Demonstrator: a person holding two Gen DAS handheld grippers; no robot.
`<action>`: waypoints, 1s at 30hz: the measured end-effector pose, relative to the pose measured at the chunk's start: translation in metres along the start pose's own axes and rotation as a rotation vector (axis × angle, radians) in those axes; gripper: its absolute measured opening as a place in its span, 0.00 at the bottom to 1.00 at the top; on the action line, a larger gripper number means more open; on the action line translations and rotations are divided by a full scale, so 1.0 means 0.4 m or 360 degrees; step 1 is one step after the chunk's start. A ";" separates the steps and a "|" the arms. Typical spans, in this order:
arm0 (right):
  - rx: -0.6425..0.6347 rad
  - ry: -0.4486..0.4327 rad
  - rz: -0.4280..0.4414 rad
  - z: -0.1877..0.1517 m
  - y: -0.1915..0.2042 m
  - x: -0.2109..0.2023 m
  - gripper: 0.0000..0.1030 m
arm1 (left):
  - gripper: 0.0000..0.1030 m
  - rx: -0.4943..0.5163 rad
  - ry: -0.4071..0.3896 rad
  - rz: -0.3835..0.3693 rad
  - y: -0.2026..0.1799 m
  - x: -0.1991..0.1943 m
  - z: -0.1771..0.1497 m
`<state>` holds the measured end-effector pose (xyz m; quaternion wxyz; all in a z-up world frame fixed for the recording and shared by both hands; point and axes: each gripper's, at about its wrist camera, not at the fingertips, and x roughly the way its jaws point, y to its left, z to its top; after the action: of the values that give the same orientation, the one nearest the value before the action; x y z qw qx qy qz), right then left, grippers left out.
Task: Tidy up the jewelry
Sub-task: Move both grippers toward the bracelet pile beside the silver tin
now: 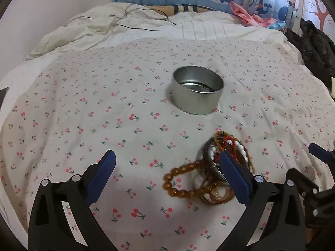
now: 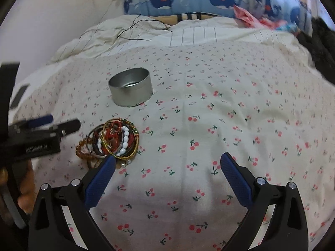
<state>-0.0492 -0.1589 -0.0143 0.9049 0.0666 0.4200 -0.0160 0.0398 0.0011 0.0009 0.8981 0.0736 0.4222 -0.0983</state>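
Basically the jewelry pile (image 1: 217,167) sits loose on the cherry-print bed cover (image 1: 104,115), nearer the cameras than the round metal tin (image 1: 197,90), which stands upright and well apart from the pile. Whether the tin already holds anything cannot be told; a dark bit shows at its bottom, unclear. Pile is a tangle: amber bead bracelet (image 1: 180,182), white bead bracelet (image 2: 123,140), gold bangle (image 2: 121,140), red cord pieces, all overlapping.

Step in hand, as a judgement: pick one piece out of the pile and carry it to the tin. Doing it well likely means going for an outlying loop, such as the amber beads on the pile's edge, since a bite into the middle may drag several tangled pieces. Soft bedding gives, so pressing down may help get a pad under a bangle.

Left tongs (image 1: 167,167): spread fully wide, nothing gripped; the right-side pad overlaps the pile in view, contact unclear. Right tongs (image 2: 167,169): also spread wide and empty, over bare cover, the left-side pad just beside the pile's edge.
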 end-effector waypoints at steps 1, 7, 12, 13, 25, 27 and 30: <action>0.0001 0.0012 0.0007 -0.001 0.002 0.007 0.93 | 0.92 -0.0012 -0.0002 0.0009 0.005 0.002 -0.005; 0.0004 0.0009 0.0026 -0.004 0.008 0.022 0.93 | 0.93 -0.0021 -0.0003 0.0047 0.013 0.004 -0.011; -0.0010 -0.0030 0.0041 0.001 0.013 0.015 0.93 | 0.93 0.0002 0.0009 0.0014 0.007 0.003 -0.015; -0.0008 -0.0028 0.0048 0.001 0.015 0.016 0.93 | 0.93 0.0016 0.0004 0.0017 0.004 0.001 -0.017; -0.0028 0.0027 0.0066 -0.003 0.029 0.032 0.93 | 0.93 0.0056 -0.0012 0.0060 0.001 -0.009 -0.020; -0.0027 0.0034 0.0082 -0.005 0.031 0.035 0.93 | 0.93 0.0058 -0.0004 0.0061 0.002 -0.007 -0.020; -0.0032 0.0028 0.0100 -0.006 0.035 0.033 0.93 | 0.93 0.0069 0.0010 0.0067 0.000 -0.001 -0.022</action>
<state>-0.0414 -0.1442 -0.0241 0.9018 0.0707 0.4259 0.0172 0.0329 0.0032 -0.0044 0.8969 0.1023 0.4211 -0.0881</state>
